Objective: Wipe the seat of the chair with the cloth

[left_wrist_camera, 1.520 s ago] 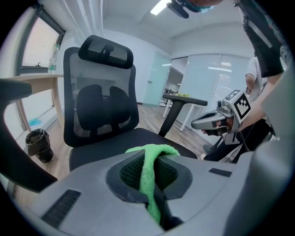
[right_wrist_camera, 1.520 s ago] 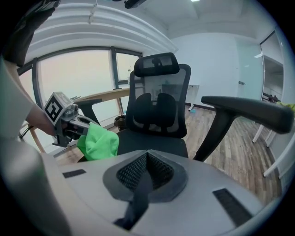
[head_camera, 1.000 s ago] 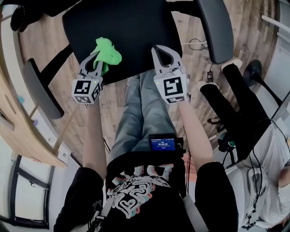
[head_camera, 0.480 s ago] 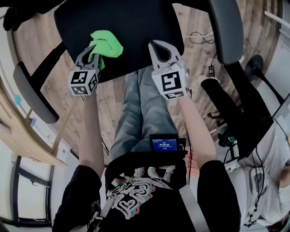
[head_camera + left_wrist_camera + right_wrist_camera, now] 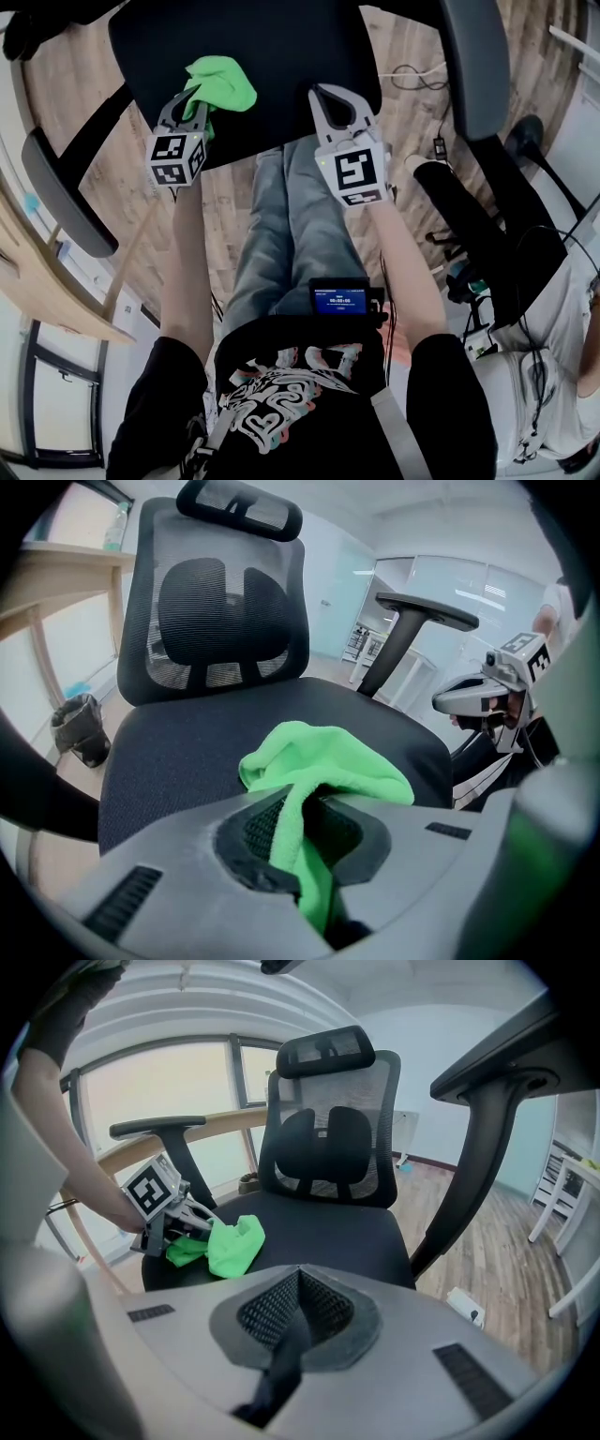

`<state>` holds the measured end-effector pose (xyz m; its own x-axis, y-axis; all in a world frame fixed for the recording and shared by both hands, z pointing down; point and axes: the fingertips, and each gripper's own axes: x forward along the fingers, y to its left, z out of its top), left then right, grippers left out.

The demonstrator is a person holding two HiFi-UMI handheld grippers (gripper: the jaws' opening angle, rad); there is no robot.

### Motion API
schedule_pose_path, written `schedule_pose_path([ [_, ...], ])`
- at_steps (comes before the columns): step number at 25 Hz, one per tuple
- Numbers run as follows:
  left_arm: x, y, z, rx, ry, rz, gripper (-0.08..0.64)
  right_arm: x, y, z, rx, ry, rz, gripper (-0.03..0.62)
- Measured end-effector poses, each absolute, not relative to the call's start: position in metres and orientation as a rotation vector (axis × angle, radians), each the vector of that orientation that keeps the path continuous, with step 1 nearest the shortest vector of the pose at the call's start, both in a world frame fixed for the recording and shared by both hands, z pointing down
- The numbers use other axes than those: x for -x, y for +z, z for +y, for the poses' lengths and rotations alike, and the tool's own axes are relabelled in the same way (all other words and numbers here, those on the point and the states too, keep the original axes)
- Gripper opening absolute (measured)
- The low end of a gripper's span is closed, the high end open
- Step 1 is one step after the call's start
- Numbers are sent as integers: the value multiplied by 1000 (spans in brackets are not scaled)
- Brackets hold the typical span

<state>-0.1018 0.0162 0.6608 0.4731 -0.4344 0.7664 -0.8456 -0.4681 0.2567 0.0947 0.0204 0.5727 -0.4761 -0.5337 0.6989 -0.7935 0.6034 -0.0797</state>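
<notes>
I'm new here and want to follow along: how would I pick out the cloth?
Find the black office chair's seat. Near its front edge lies the cloth, pinched in the left gripper. It is the only bright green, crumpled thing among black and grey.
</notes>
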Motion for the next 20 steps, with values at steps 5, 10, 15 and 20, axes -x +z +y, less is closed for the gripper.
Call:
schedule_pose_path([
  [5, 100, 655, 16, -2116, 780, -1044, 18, -93, 571, 25, -1023, 561, -2167, 2],
  [10, 102, 656, 15, -2132, 810, -1037, 20, -93, 574, 26, -1027, 549, -2190, 2],
  [15, 104, 660, 15, -2116, 853, -1076, 19, -93, 576, 31, -1005, 570, -2168, 2],
  [20, 104, 663, 15, -2102, 867, -1037, 17, -95, 577, 33, -1003, 584, -2153, 2],
])
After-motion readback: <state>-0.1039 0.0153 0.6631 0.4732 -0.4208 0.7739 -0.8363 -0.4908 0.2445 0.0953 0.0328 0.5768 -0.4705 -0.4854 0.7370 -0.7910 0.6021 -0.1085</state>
